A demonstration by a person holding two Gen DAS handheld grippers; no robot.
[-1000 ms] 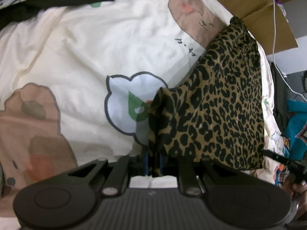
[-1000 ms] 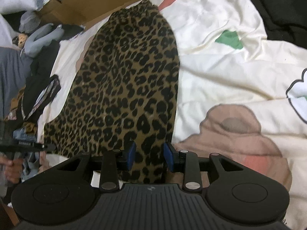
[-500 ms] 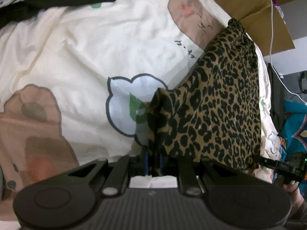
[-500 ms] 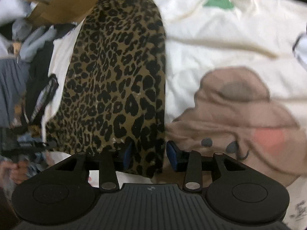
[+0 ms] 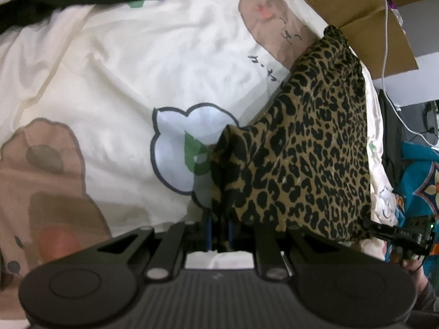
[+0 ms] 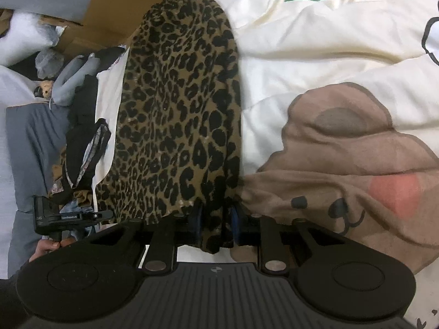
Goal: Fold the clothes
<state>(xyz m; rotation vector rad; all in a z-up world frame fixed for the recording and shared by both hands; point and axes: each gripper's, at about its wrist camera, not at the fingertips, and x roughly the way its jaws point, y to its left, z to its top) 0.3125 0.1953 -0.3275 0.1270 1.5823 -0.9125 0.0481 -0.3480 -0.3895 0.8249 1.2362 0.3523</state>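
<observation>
on 1 cream cartoon-print bedsheet [image 5: 109,68] lies 1 leopard-print garment [image 5: 315,150]. 2 grippers hold its near edge: the left gripper [image 5: 219,231] pinches 1 corner tight, the right gripper [image 6: 216,226] has cloth between narrowly parted fingers. only the right view shows the clothes pile [image 6: 82,126]; only the left shows a white cable [image 5: 387,54].

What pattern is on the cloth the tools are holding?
Leopard print: black spots on brown cloth. It shows best in the right wrist view.

A cream cartoon-print bedsheet [image 5: 115,71] fills most of both views. Cardboard [image 5: 365,8] lies at upper right of the left view. A clothes pile [image 6: 68,104] sits at left of the right view.
</observation>
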